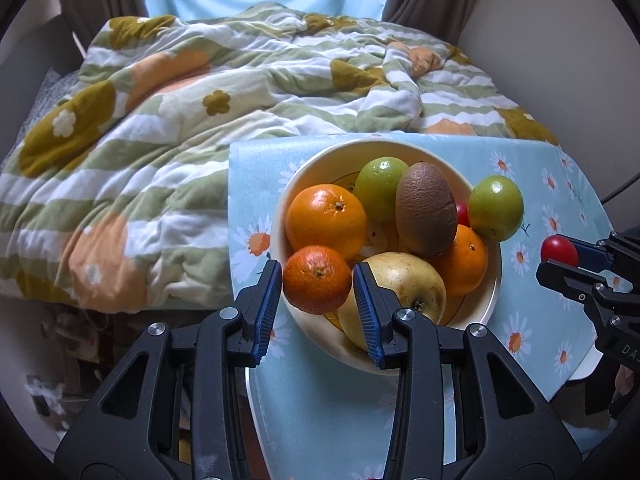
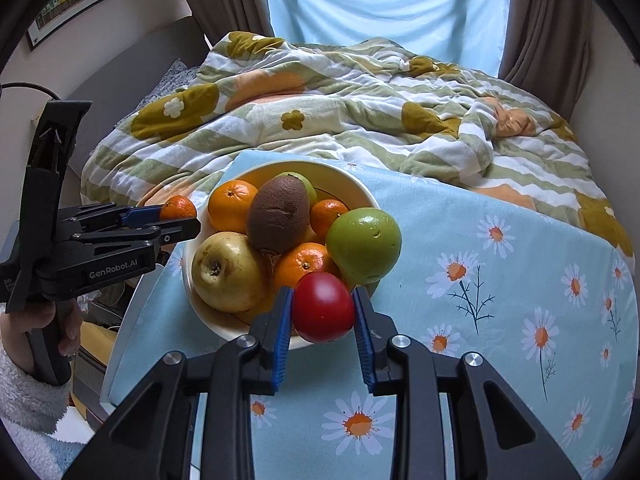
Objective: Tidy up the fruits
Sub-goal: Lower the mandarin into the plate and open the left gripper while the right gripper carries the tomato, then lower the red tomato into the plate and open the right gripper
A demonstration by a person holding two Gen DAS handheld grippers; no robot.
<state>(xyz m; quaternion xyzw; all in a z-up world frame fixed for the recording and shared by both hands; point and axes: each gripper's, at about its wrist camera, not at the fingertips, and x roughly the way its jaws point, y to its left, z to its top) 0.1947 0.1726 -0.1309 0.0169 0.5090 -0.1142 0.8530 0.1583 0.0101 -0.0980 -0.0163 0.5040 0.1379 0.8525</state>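
A cream bowl [image 1: 495, 280] on a blue daisy cloth holds oranges, a kiwi [image 1: 425, 209], a yellow apple [image 1: 412, 280] and a green apple [image 1: 380, 186]. Another green apple [image 1: 495, 207] sits at the bowl's right rim. My left gripper [image 1: 318, 280] is shut on a small mandarin [image 1: 317, 279] at the bowl's near left edge. My right gripper [image 2: 323, 307] is shut on a red tomato [image 2: 323, 307] just in front of the bowl [image 2: 360, 184]. It also shows in the left wrist view [image 1: 559, 254], and the left gripper [image 2: 179, 216] with its mandarin [image 2: 178, 207] shows in the right wrist view.
The blue daisy cloth [image 2: 500, 280] covers a small table that ends just left of the bowl. A rumpled striped flower quilt [image 1: 180, 128] lies on the bed behind. Curtains and a window are at the back. A second red fruit [image 1: 462, 212] peeks out behind the kiwi.
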